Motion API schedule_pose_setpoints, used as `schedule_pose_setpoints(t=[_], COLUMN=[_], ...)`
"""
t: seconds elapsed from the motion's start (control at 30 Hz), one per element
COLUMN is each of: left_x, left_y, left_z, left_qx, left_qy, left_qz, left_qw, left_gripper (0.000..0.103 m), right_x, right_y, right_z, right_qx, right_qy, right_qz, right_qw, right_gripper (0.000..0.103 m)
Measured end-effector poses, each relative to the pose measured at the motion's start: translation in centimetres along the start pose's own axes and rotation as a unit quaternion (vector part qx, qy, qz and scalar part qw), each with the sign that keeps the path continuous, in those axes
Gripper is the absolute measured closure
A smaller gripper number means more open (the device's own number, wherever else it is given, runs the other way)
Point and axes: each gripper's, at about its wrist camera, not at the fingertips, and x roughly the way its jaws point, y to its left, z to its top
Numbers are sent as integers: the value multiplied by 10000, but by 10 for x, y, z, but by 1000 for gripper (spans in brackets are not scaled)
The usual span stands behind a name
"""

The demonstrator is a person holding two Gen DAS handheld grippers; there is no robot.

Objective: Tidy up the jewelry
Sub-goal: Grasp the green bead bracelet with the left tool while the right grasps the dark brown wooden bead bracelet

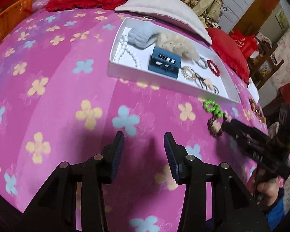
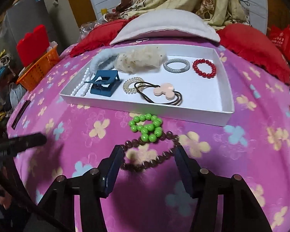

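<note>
A white tray (image 2: 227, 89) on the pink flowered bedspread holds a red bead bracelet (image 2: 204, 68), a grey hair tie (image 2: 176, 65), a blue claw clip (image 2: 104, 85), white pearls (image 2: 81, 86), a cream scrunchie (image 2: 140, 59) and a pink-flower hair tie (image 2: 163, 91). A green bead bracelet (image 2: 147, 127) and a dark brown bead bracelet (image 2: 150, 153) lie in front of the tray. My right gripper (image 2: 148, 154) is open, its fingers on either side of the brown bracelet; it also shows in the left wrist view (image 1: 225, 123). My left gripper (image 1: 144, 142) is open and empty above bare bedspread.
A grey pillow (image 2: 164, 24) and red cushions (image 2: 249, 44) lie behind the tray. An orange basket (image 2: 38, 67) stands at the bed's left edge. A dark flat bar (image 2: 20, 114) lies on the left of the bedspread.
</note>
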Motion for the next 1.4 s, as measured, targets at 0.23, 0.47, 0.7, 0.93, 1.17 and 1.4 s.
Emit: schedule_pose_setpoints(t=[0.23,0.47,0.7,0.93,1.17,1.4], left_x=[0,-5,-7,4,29,42], left_y=[12,37,45,12,-22,-35], left_z=[-6,-6,-9,-8,-4,7], left_qx=[-164,-475,-490,126,808,1197], left_qy=[-13,-111,-59,-15,127,109], left_qz=[-41,48,113,-66,4,-76], left_qw=[9999,9988,9987,9999,9967,9927], left_gripper=[61,61,61,61,61,62], right_x=[30,42,5,-30,-10,13], right_y=[-1,60,70,-14,-9,9], right_z=[26,17,-6,-22,-22,-8], right_qx=[107,-476,-467,403,424,147], right_qy=[148,409,420,143,203,199], right_qz=[-111,822,1799,477,287,-14], right_qw=[9998,9946,9817,9979,9985,9997], right_gripper=[49,52,52,51,50,49])
